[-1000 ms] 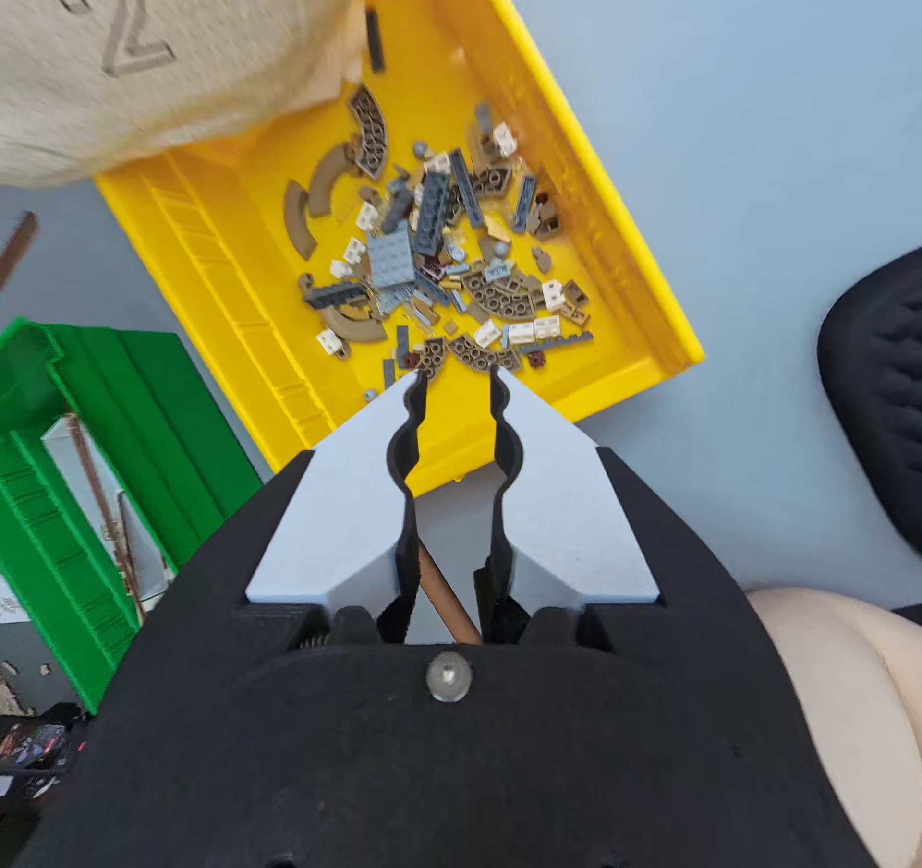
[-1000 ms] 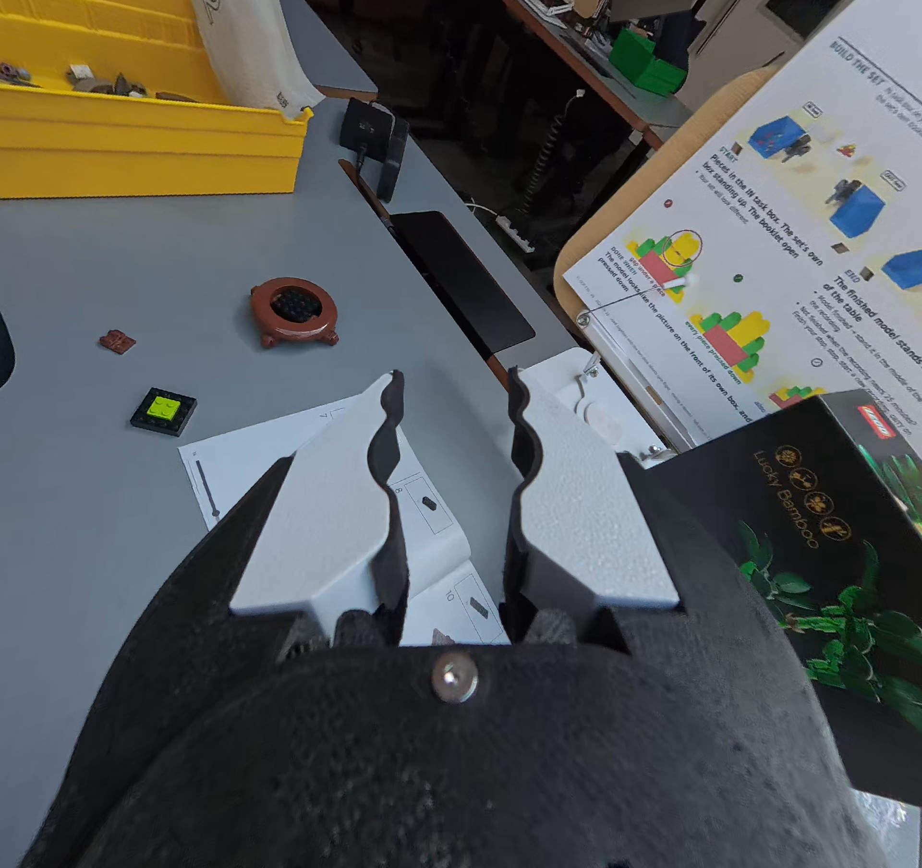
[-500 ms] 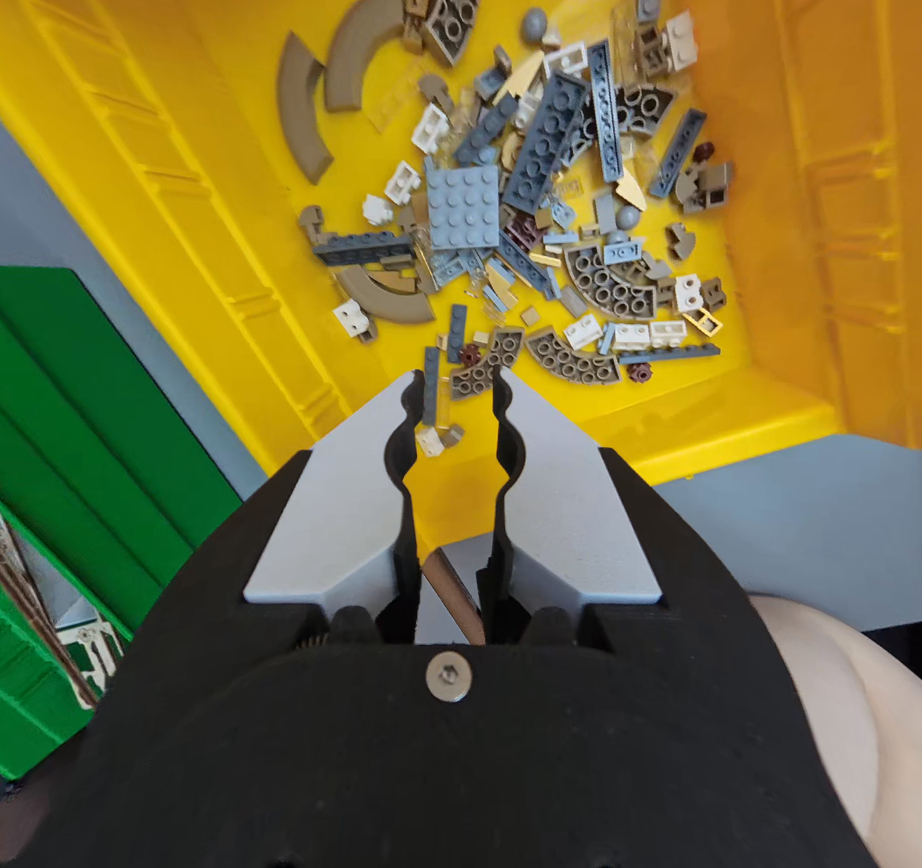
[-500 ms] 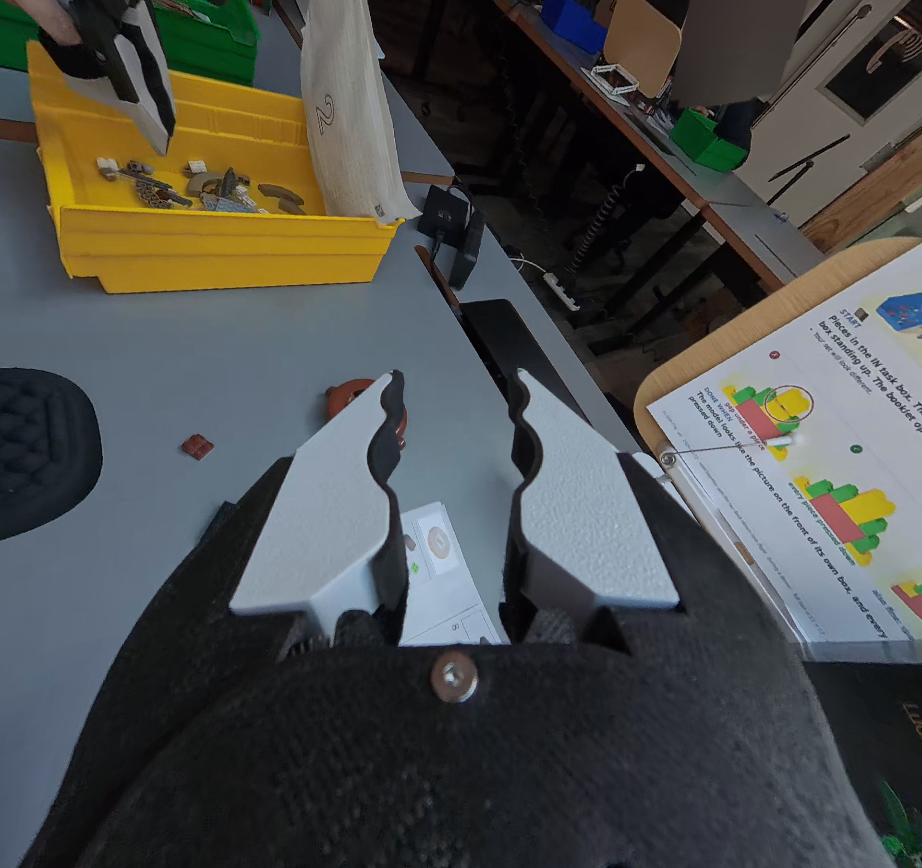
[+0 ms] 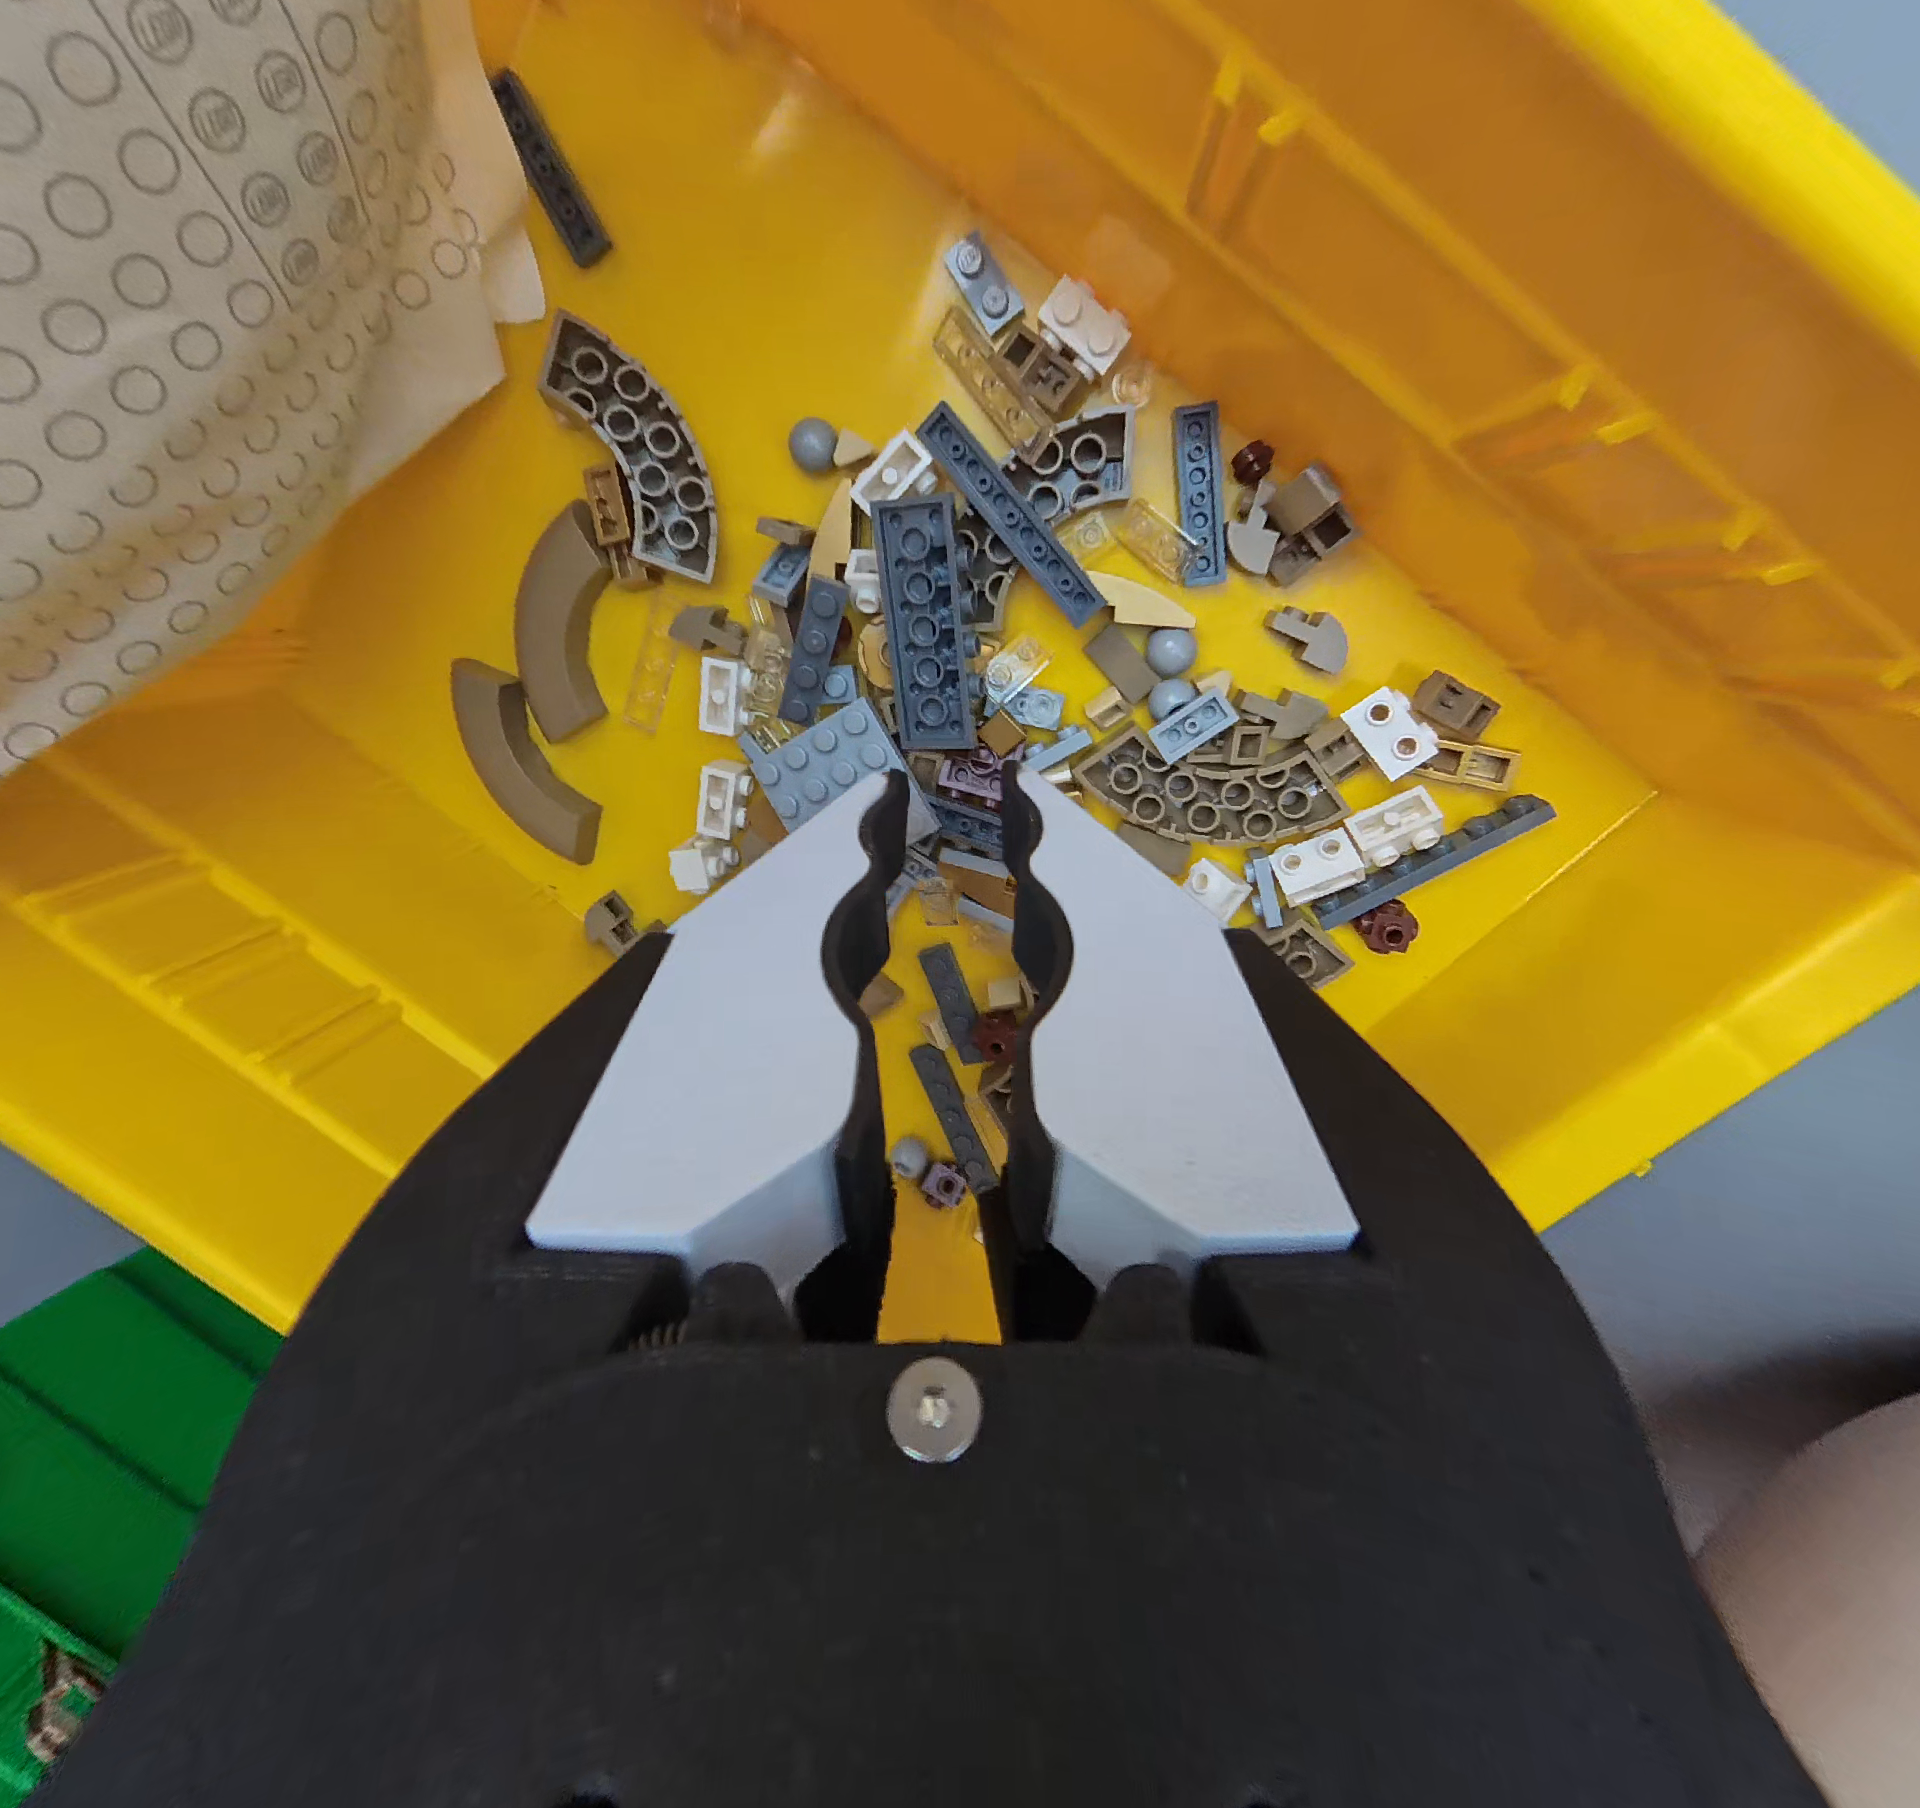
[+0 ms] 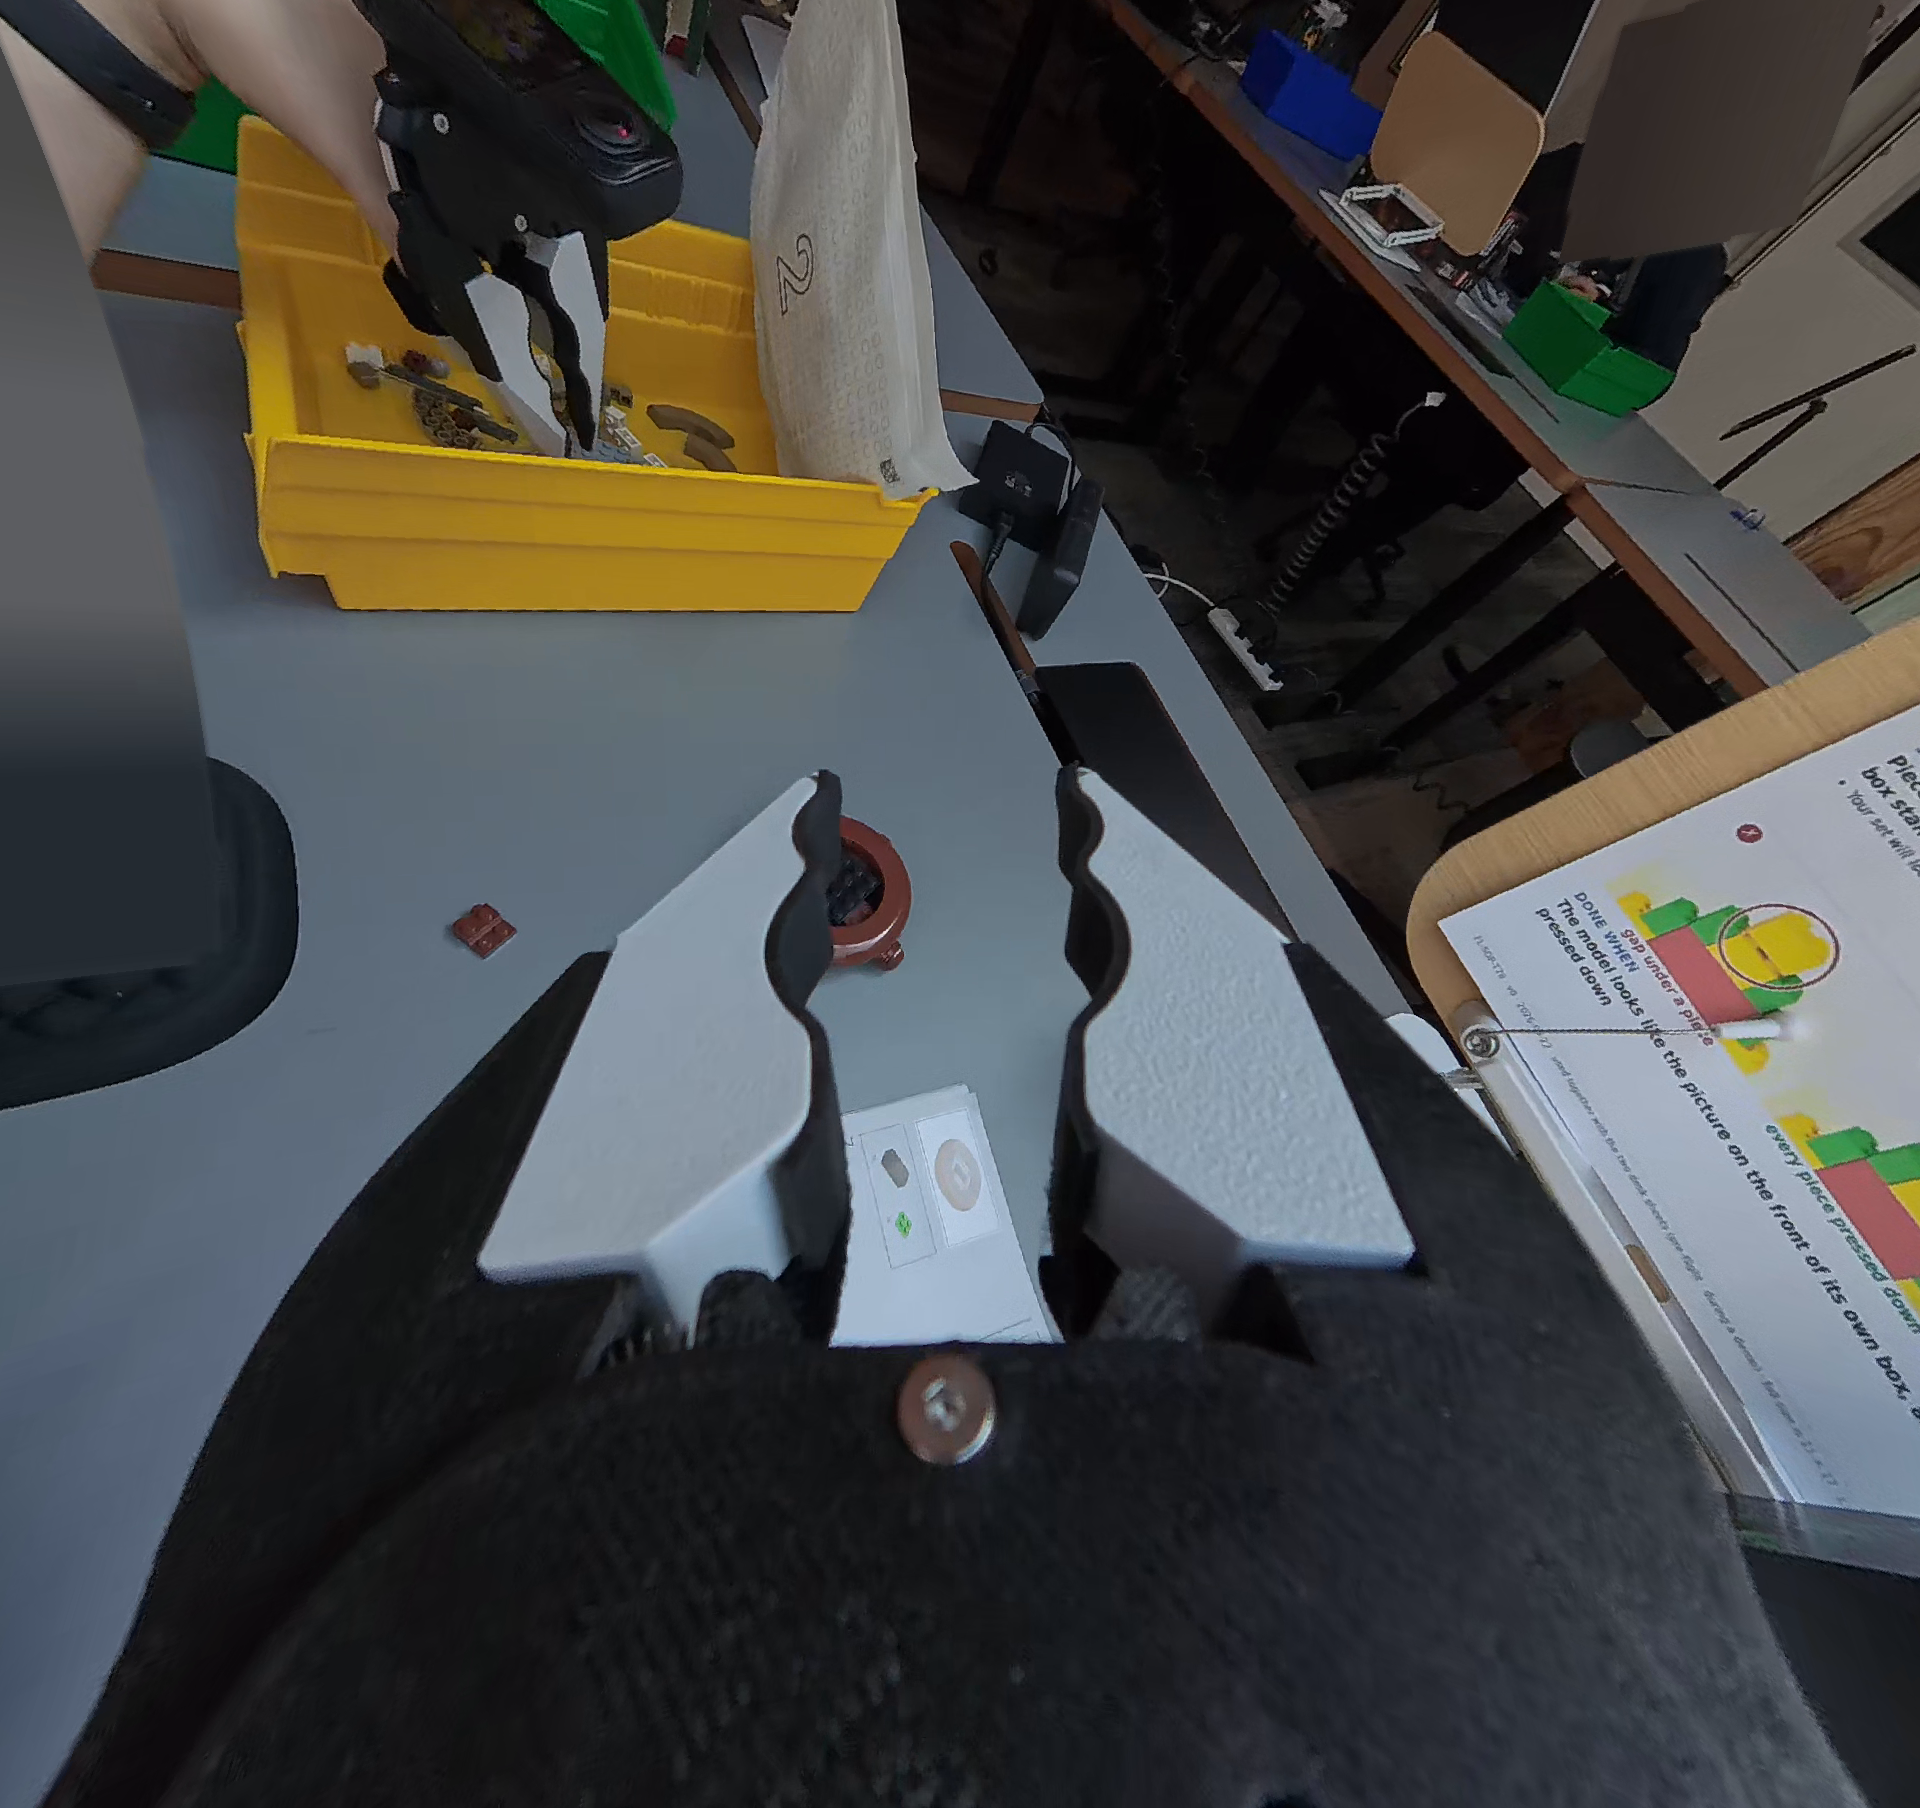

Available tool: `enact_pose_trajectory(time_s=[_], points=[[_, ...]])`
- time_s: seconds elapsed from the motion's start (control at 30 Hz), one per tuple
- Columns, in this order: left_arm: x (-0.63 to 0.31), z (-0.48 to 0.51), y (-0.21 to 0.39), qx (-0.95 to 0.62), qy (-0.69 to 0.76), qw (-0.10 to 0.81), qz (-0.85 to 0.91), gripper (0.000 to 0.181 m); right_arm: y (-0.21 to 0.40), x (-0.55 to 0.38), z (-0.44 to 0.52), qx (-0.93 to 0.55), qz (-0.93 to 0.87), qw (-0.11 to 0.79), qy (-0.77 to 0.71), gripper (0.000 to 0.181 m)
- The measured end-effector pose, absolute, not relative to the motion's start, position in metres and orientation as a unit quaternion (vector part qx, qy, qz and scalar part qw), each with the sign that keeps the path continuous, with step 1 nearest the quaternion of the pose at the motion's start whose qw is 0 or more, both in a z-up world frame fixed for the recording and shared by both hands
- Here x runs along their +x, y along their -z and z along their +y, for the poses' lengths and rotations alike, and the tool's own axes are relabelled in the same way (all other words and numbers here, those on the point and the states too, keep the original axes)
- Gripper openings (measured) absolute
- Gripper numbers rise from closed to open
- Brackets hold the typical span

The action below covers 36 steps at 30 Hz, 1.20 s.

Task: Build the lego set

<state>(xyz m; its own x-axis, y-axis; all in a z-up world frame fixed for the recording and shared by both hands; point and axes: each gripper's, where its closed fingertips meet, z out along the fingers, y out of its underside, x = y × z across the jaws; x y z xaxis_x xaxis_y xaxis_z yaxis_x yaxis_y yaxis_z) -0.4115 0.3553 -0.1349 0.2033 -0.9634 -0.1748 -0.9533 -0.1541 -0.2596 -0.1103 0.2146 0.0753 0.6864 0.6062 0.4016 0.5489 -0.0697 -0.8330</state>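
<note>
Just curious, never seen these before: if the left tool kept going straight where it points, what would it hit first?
Probably the pile of loose bricks on the floor of the yellow bin; the left tool hangs open just above them.

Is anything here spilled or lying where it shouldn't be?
One small reddish-brown plate lies alone on the grey table, apart from the loose bricks in the yellow bin. It looks stray, though it may be set out deliberately.

In front of me on the grey table sits the yellow plastic bin, loose lego pieces inside, a beige paper bag standing at its right end.
</note>
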Motion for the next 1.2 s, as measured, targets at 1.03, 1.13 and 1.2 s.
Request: enact_pose_trajectory(time_s=[1.03,1.13,1.2], points=[[-0.422,0.355,0.133,-0.759,0.013,0.167,0.629,0.000,-0.070,-0.107,0.215,-0.723,-0.436,0.536,-0.003,0.042],[-0.418,0.353,0.121,-0.757,0.029,0.192,0.624,0.000,-0.071,-0.110,0.213,-0.719,-0.440,0.539,-0.007,0.042],[-0.416,0.355,0.114,-0.765,0.039,0.203,0.610,0.000,-0.073,-0.115,0.210,-0.715,-0.442,0.541,-0.012,0.042]])
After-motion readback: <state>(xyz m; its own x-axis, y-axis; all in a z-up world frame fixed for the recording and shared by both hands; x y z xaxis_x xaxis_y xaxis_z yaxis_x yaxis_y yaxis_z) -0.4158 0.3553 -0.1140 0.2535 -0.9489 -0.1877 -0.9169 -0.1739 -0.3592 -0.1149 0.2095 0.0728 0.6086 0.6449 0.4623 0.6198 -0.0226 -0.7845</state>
